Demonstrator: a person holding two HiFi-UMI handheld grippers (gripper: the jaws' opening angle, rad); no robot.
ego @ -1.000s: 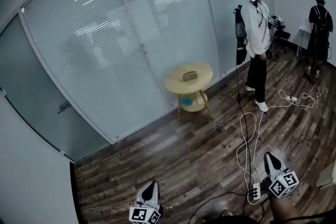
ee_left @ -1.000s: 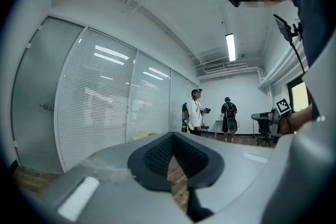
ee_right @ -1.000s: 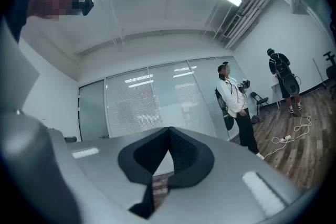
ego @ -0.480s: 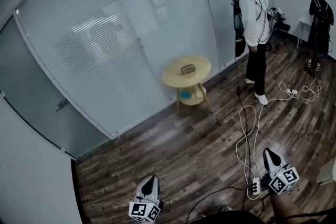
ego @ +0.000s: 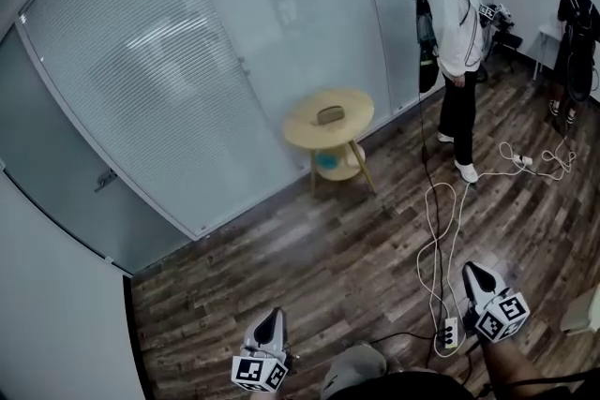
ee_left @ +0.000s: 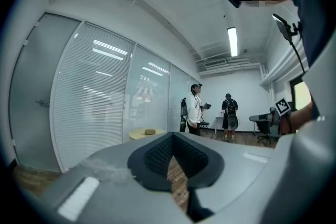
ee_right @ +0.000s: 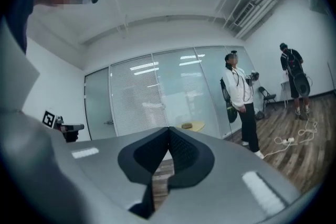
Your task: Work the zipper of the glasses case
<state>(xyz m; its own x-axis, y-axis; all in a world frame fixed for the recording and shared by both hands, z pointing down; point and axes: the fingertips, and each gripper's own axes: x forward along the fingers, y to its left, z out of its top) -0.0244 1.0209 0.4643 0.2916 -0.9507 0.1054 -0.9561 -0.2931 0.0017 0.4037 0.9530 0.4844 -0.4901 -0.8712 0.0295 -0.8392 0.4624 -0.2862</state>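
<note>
Head view: the glasses case (ego: 329, 115) lies on a round yellow table (ego: 305, 128) in the upper middle of the frame, well apart from both tongs. The left gripper (ego: 272, 316) and right gripper (ego: 469, 270) sit near the bottom edge, jaws closed and empty. Compared with a second ago, table and case appear slightly higher and further left.

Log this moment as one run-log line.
left gripper: shut, empty | right gripper: shut, empty | glasses case: on round table, far off, untouched
</note>
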